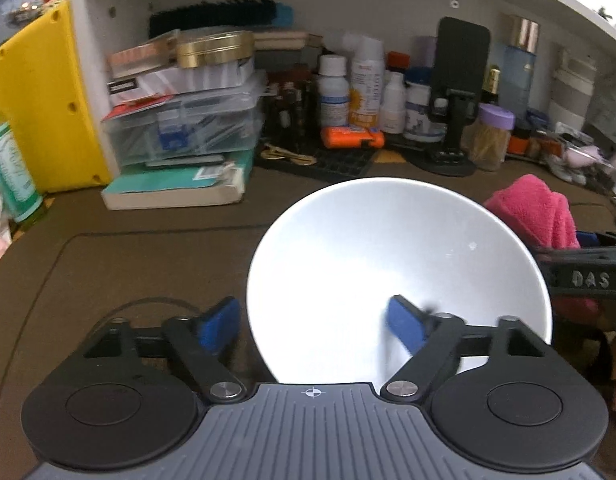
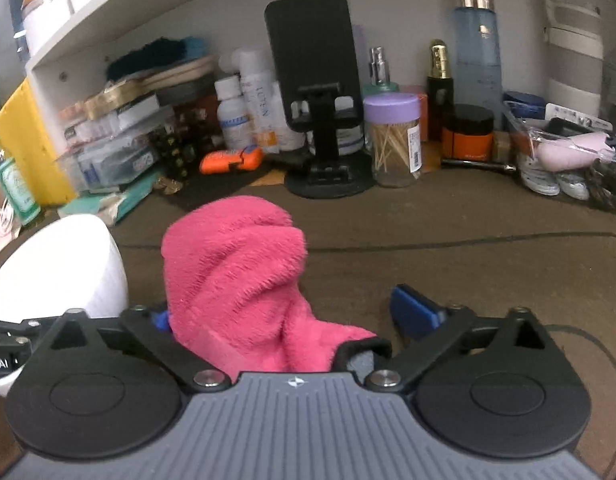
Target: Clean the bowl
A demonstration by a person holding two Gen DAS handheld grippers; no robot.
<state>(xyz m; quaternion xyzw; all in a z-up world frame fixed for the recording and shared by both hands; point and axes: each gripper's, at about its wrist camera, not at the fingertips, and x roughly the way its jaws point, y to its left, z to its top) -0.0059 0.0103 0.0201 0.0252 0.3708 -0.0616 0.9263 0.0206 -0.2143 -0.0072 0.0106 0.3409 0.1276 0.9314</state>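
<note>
A white bowl (image 1: 400,276) stands on the brown mat, close in front of my left gripper (image 1: 312,324). That gripper is open and straddles the bowl's near rim, one blue pad (image 1: 218,326) outside and the other over the inside, neither pressing. A pink fluffy cloth (image 2: 236,276) lies heaped between the wide-open fingers of my right gripper (image 2: 288,316). It covers the left pad, and the right pad (image 2: 416,312) stands apart from it. In the right wrist view the bowl (image 2: 68,264) is at the left, beside the cloth. The left wrist view shows the cloth (image 1: 536,208) right of the bowl.
Under a white shelf at the back stand a black phone stand (image 2: 320,120), bottles (image 1: 364,84), a toothpick jar (image 2: 394,140) and an orange jar (image 2: 468,132). Stacked boxes (image 1: 180,120) and a yellow panel (image 1: 40,112) sit at the left. Bagged clutter (image 2: 564,156) fills the right.
</note>
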